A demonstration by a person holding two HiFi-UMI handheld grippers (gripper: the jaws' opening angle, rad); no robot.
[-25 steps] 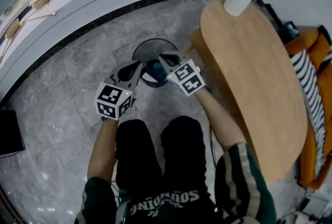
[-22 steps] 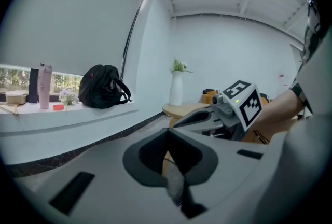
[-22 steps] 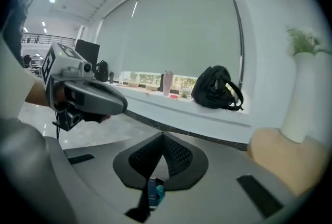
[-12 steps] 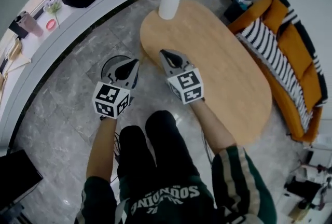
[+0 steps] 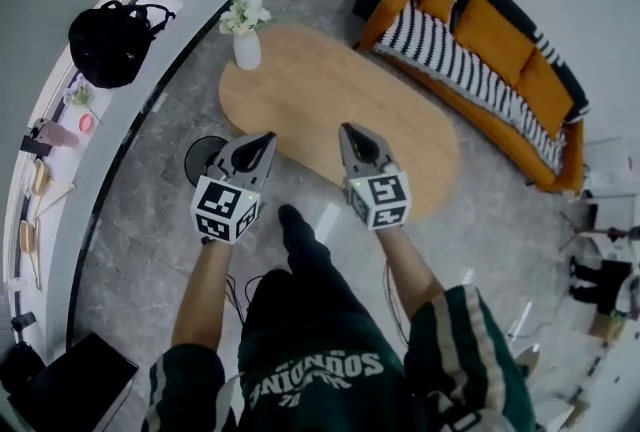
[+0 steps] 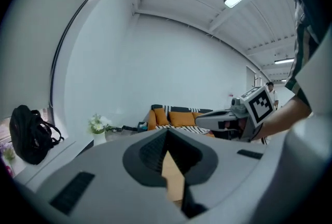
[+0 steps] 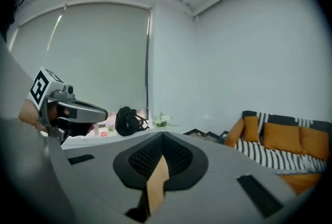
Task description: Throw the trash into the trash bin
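One trash bin (image 5: 198, 161), head view only

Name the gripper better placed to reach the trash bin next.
Left, probably. In the head view the left gripper overlaps the trash bin on the floor, while the right gripper hangs over the wooden table, farther away. Both are shut and empty.

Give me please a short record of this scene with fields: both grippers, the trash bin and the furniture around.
left gripper: held out at the table's near edge; fingers together, nothing between them
right gripper: held out over the table; fingers together, empty
trash bin: on the floor beside the table, partly hidden by the left gripper; contents cannot be seen
table: oval, wooden
vase: white, with flowers, at the table's end
sofa: orange, beyond the table
backpack: black, on the ledge
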